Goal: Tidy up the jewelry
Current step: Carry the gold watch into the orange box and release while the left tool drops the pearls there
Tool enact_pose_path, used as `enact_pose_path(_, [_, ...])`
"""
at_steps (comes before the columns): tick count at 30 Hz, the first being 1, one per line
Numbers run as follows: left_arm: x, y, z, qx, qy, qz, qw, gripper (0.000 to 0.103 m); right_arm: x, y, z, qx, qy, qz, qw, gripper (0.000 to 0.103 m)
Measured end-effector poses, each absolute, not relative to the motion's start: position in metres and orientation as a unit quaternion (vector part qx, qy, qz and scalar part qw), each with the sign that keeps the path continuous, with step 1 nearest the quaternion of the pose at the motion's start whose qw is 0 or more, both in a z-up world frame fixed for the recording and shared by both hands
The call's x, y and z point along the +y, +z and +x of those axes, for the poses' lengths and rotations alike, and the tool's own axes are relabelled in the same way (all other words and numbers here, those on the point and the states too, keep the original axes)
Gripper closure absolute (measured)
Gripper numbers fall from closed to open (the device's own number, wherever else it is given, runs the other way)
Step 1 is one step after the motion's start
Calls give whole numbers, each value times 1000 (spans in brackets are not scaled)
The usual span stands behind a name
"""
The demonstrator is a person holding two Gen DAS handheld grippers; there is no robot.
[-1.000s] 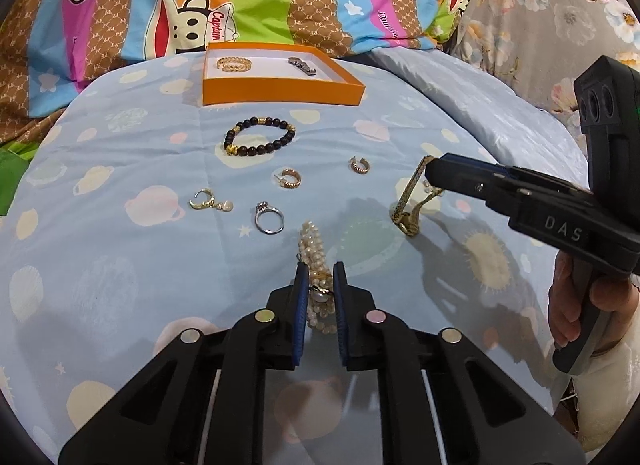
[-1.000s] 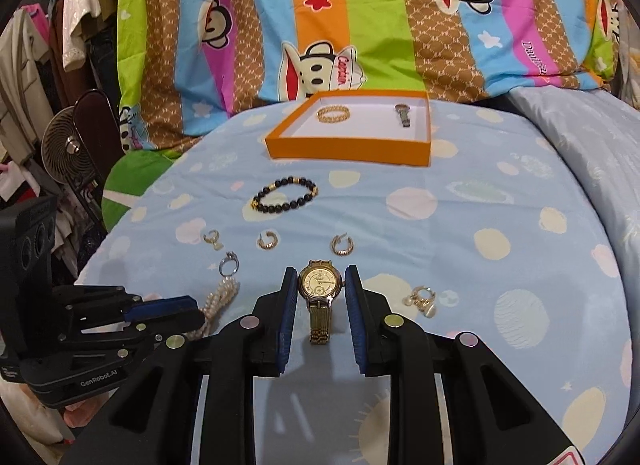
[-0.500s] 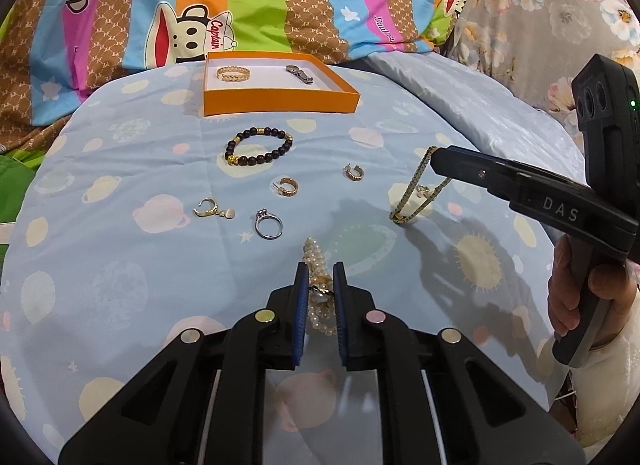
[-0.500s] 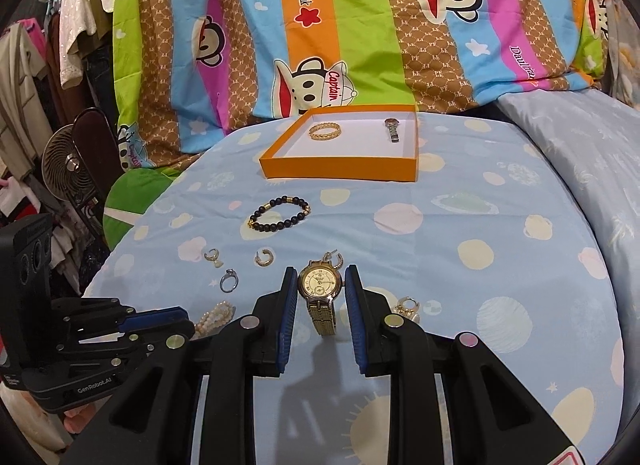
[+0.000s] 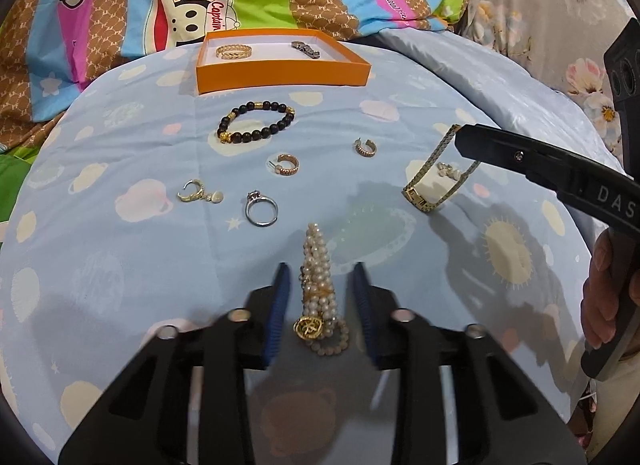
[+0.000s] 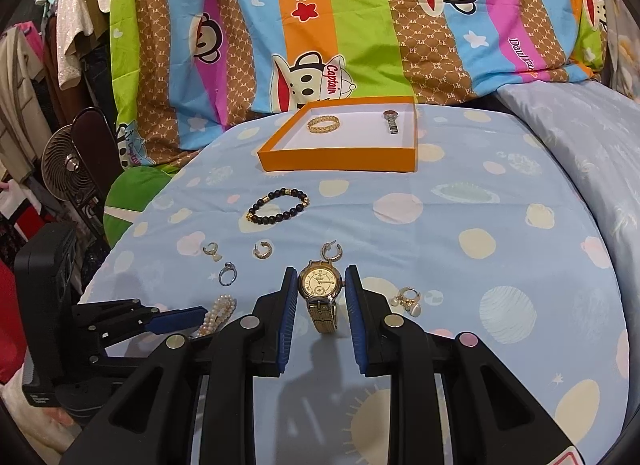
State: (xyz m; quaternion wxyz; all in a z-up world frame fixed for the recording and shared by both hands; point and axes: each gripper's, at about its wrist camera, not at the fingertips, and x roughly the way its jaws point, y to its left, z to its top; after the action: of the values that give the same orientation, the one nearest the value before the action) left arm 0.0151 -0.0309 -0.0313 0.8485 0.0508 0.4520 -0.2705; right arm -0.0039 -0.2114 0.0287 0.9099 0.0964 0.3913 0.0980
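My left gripper (image 5: pixel 320 289) is open, its jaws on either side of a pearl bracelet (image 5: pixel 318 281) that lies on the blue sheet. My right gripper (image 6: pixel 321 285) is shut on a gold watch (image 6: pixel 320 283) and holds it above the sheet; its band (image 5: pixel 434 173) hangs from the jaws in the left wrist view. An orange tray (image 5: pixel 280 75) at the back holds a gold bangle (image 5: pixel 233 51) and a small watch (image 5: pixel 306 49). A black bead bracelet (image 5: pixel 256 121), a silver ring (image 5: pixel 261 210) and several earrings lie between.
A pearl earring (image 6: pixel 408 299) lies right of the held watch. A striped monkey-print duvet (image 6: pixel 320 25) rises behind the tray. A fan (image 6: pixel 66 167) and hanging clothes stand at the left, off the bed. A floral cushion (image 5: pixel 540 5) is at the far right.
My left gripper has opened and let go of the pearl bracelet, which now lies loose between the jaws. The right gripper has lifted the gold watch a little higher.
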Motion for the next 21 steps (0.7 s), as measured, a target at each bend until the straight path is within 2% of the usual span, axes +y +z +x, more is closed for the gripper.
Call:
enact_pose_path(9, [-24, -14, 14, 450, -291, 20, 844, 91, -215, 40, -3, 378, 98, 107, 915, 80])
enact_pose_path(15, [-19, 37, 26, 402, -310, 2, 861, 91, -225, 71, 7, 343, 100, 114, 927, 80])
enact_pose_path(21, [-26, 88, 73, 340, -307, 12, 889, 90, -238, 104, 46, 310, 105, 113, 938, 80])
